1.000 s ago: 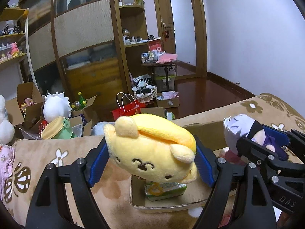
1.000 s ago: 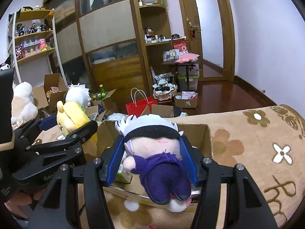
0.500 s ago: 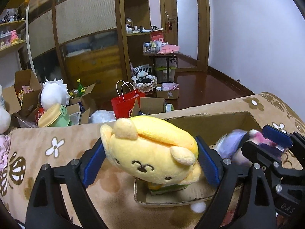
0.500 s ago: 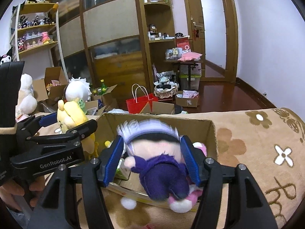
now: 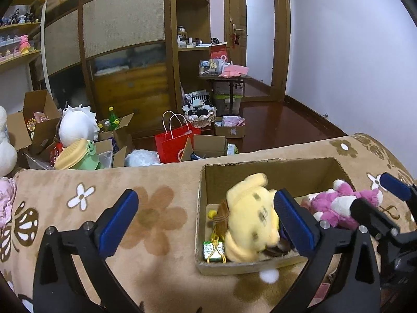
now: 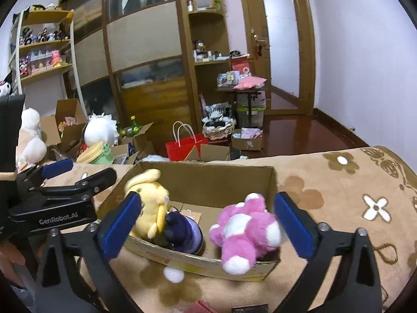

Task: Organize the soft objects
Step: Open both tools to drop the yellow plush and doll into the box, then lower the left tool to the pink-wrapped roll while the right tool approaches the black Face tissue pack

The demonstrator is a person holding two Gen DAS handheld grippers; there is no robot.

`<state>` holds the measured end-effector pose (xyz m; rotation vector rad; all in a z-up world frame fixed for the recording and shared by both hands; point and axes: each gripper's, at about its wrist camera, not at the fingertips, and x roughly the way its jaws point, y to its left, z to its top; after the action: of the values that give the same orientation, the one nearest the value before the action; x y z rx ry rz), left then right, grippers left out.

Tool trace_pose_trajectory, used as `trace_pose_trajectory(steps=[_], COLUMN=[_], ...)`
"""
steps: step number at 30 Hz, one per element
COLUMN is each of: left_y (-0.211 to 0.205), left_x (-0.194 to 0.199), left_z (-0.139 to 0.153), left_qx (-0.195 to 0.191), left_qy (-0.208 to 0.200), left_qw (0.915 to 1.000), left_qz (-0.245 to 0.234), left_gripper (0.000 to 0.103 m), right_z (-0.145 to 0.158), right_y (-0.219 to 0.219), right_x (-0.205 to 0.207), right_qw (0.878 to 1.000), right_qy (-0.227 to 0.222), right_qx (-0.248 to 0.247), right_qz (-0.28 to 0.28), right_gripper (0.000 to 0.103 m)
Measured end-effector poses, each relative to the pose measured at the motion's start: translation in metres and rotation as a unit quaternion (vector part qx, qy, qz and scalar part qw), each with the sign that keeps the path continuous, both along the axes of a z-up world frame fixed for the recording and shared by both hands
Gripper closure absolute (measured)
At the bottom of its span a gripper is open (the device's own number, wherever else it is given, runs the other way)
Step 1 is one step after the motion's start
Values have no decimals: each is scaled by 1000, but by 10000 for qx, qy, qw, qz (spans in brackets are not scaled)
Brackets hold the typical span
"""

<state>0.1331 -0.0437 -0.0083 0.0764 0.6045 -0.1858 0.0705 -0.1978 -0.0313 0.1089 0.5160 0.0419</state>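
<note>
A cardboard box (image 5: pixel 260 168) (image 6: pixel 208 176) sits on the flower-patterned blanket. A yellow plush (image 5: pixel 251 217) (image 6: pixel 149 203), a purple-clothed doll (image 6: pixel 183 234) and a pink-and-white plush (image 5: pixel 336 207) (image 6: pixel 245 229) lie inside it. My left gripper (image 5: pixel 206 223) is open and empty, its right finger over the box's left part. My right gripper (image 6: pixel 206 221) is open and empty, above the box's near edge; it also shows in the left wrist view (image 5: pixel 383 200).
A small green wrapped item (image 5: pixel 214 251) lies in the box's near corner. A white pompom (image 6: pixel 174 274) sits on the blanket (image 5: pixel 130 224) by the box. Beyond are a red bag (image 5: pixel 176 143), open cartons, plush toys and shelves.
Both grippers opened. The yellow plush dropped from the left gripper into the box, and the purple doll dropped from the right gripper into the box.
</note>
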Motion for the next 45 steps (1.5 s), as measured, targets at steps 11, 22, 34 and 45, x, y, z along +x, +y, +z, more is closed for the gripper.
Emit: trace_pose_trajectory(steps=[11,22,34,45], left_y=[0,-4,-13,-24], left_x=[-41,-83,-100,-91], left_z=[10,1,-21,-46], left_qx=[150,217,141,69], left_qy=[207,507,684,1131], left_qw=[9995,9973,9953,9897], left_qz=[-206,-492,-666,-875], left_gripper=[0,0,0,0], right_z=[18,16,-9,-34], right_y=[-18,-24,-24,-25], right_x=[-37,-79,-105,-94], right_qw=[9990,9962,9915,9852], right_qy=[70,427,909,1412], right_qx=[263,443,424,369], right_qz=[-342,-613,-828,-900], right_gripper=[0,0,0,0])
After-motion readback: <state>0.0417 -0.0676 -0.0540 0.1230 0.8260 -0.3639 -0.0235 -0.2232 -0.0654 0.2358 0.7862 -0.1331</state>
